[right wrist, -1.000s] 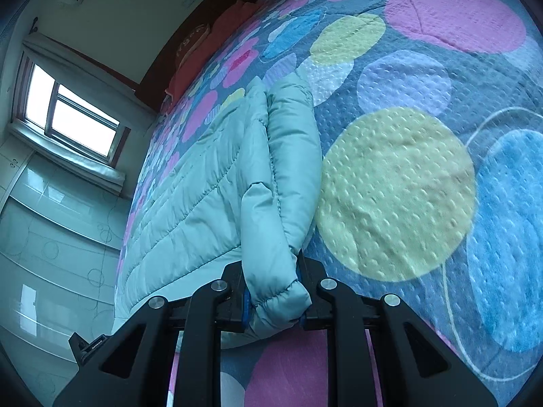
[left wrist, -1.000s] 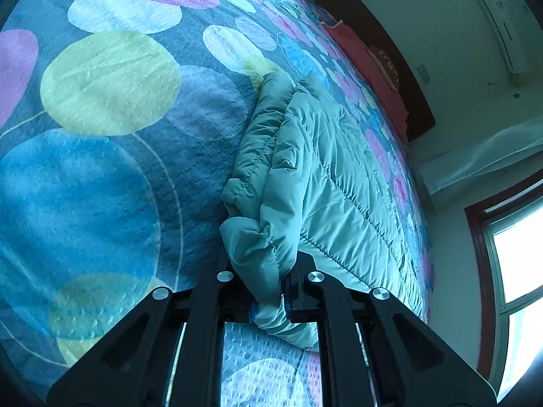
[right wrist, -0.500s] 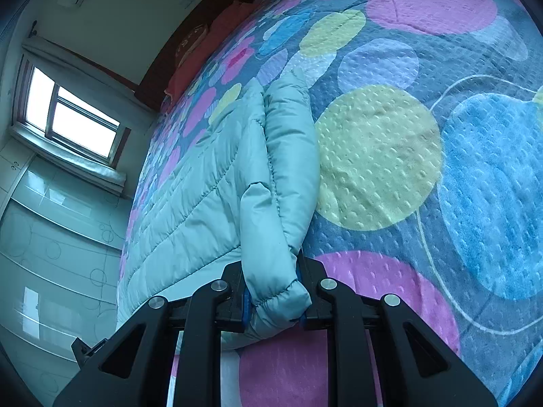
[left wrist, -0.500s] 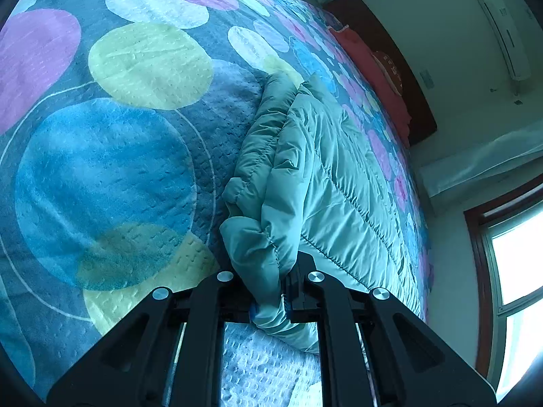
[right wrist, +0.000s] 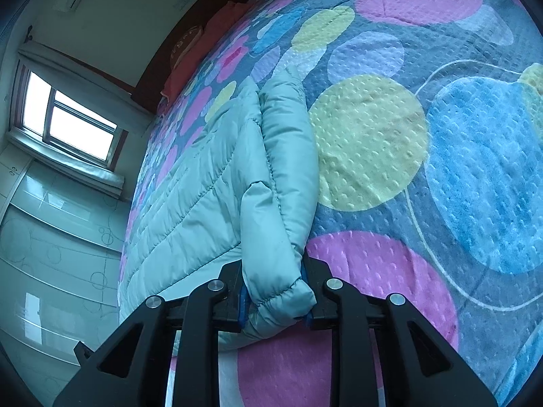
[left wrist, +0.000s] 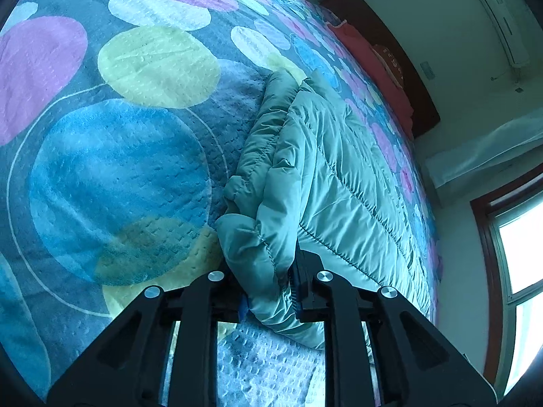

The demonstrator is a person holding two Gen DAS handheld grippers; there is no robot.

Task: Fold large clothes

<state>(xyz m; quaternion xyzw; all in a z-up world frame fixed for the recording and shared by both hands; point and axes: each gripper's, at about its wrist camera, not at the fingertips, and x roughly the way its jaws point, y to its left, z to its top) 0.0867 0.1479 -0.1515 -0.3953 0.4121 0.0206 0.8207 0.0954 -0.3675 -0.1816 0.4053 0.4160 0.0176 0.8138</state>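
A padded sleeve edge of a pale green quilted jacket is seen between the jaws of the left gripper, which are opening; the fabric is still touched by both pads, with little slack at either side. In the right wrist view, a second rolled edge of the same jacket is caught between the jaws of the right gripper, which are likewise opening, the bunched cuff still filling the narrow gap and pressed by both pads. Both grippers are angled downward toward the bed.

The jacket is laid flat on the bed, its sides folded inward along its length so that thick rolls are formed at both outer edges, and its quilted body is stretched away from the jaws toward the headboard. It is rested on a bedspread printed with large blue, yellow, pink and lilac circles. A red pillow is seen at the far end against a dark wooden headboard. A window is set in the side wall, and an air conditioner is mounted high above.
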